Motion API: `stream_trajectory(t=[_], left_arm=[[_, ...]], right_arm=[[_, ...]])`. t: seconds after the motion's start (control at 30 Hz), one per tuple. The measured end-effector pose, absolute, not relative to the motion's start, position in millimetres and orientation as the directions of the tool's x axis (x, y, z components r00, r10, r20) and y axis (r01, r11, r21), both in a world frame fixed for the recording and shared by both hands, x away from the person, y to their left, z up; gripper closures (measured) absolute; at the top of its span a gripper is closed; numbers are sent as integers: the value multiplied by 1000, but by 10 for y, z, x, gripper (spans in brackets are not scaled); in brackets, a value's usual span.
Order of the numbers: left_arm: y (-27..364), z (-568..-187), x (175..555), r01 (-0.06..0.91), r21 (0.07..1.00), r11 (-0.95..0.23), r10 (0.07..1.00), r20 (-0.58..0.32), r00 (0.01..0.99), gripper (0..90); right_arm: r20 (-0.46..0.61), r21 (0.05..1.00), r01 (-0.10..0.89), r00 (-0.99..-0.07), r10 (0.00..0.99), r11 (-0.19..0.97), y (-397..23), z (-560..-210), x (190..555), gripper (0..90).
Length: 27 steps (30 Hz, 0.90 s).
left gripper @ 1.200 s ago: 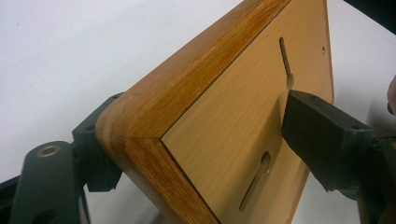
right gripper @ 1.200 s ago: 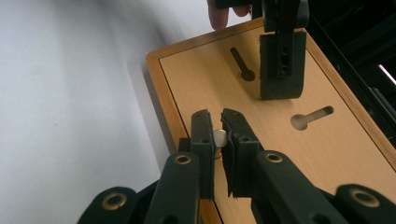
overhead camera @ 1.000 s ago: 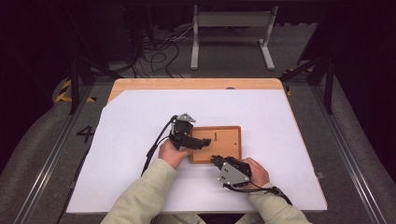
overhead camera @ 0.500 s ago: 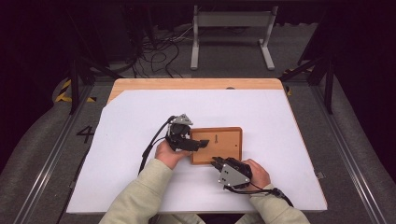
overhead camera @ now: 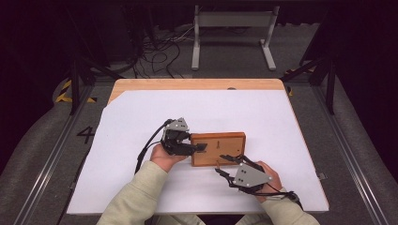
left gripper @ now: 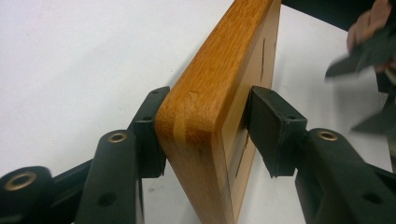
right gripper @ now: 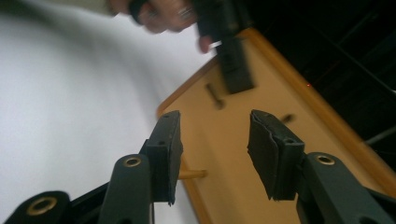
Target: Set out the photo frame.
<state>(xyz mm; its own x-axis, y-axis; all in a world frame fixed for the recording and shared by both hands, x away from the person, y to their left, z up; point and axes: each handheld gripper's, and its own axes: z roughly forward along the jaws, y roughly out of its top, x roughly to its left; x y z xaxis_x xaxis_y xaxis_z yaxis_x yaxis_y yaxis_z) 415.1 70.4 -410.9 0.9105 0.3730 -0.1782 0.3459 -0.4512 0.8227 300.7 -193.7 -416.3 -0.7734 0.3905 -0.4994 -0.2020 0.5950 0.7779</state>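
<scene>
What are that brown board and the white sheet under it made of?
The board looks like solid wood, likely oak: visible grain, a glue line between joined strips, and a smooth satin sheen suggesting varnish or oil. The white sheet looks like matte paper or thin plastic, flat with one cut corner; which one, I cannot tell. It lies on a wooden tabletop.

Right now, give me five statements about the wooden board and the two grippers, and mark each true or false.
1. The left gripper is closed on the wooden board's edge. True.
2. The right gripper grips a metal bowl. False: nothing is between its jaws, which stand apart above the board.
3. The board lies on a white sheet covering the table. True.
4. The board has slots cut in its face. True.
5. The left gripper holds the board by its right end in the high view. False: it holds the left end.
</scene>
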Motion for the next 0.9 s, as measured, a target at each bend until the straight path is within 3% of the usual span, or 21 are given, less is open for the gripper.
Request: stream_trajectory(t=[0.5, 0.57, 0.9], left_arm=[[747, -4062, 3944, 270, 829, -489, 316, -120, 941, 607], [740, -4044, 3862, 242, 827, -507, 295, -98, 951, 618], [731, -4022, 3711, 218, 823, -524, 269, -83, 960, 625]], right_arm=[[-425, 871, -121, -673, 606, 476, -2471, -3777, 3091, 612], [-393, 887, -72, -636, 665, 456, -2618, -3764, 3162, 612], [-360, 902, -28, -598, 716, 430, -2786, -3763, 3238, 611]])
